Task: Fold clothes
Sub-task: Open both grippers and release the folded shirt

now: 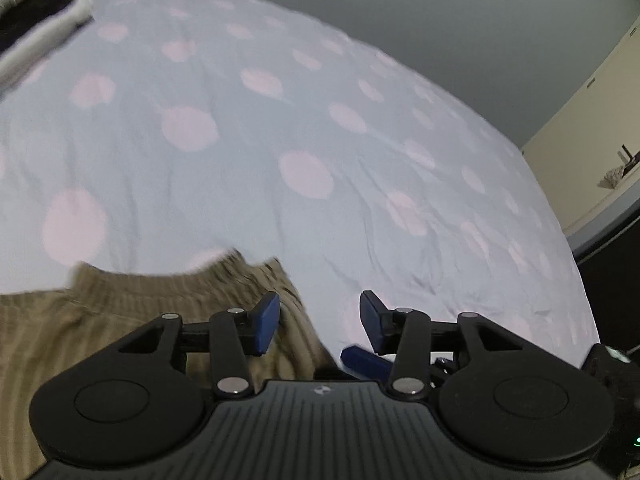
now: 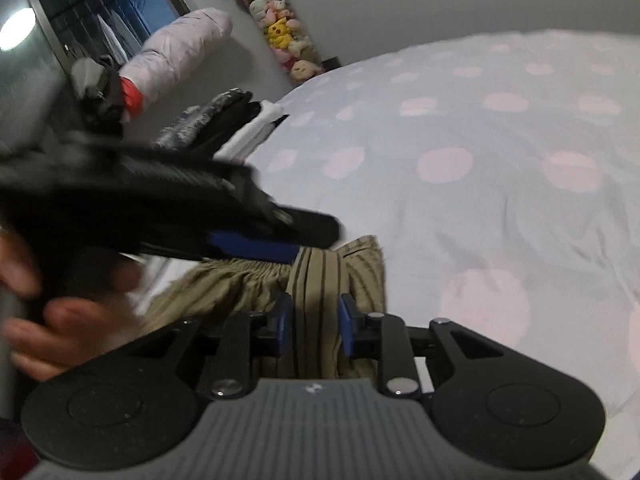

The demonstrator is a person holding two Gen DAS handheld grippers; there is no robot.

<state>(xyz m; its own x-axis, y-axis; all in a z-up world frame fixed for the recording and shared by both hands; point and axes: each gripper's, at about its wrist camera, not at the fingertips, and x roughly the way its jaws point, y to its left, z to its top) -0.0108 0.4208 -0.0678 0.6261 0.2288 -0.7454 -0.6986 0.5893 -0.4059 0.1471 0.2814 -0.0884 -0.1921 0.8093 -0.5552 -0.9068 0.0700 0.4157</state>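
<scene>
You had both tools released over the khaki ribbed garment (image 2: 320, 280) on the dotted bedspread (image 1: 320, 140), left tool (image 1: 319, 322) empty, right tool (image 2: 314, 326) slack around a bunched fold, so next probably a regrasp for another fold.

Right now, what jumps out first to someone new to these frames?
The pale bedspread with pink dots fills both views. A tan striped garment lies bunched at its near edge, a fold between the right gripper's parted blue pads. The left gripper stands open just beside the cloth, and soft toys are stacked against the far wall.
</scene>
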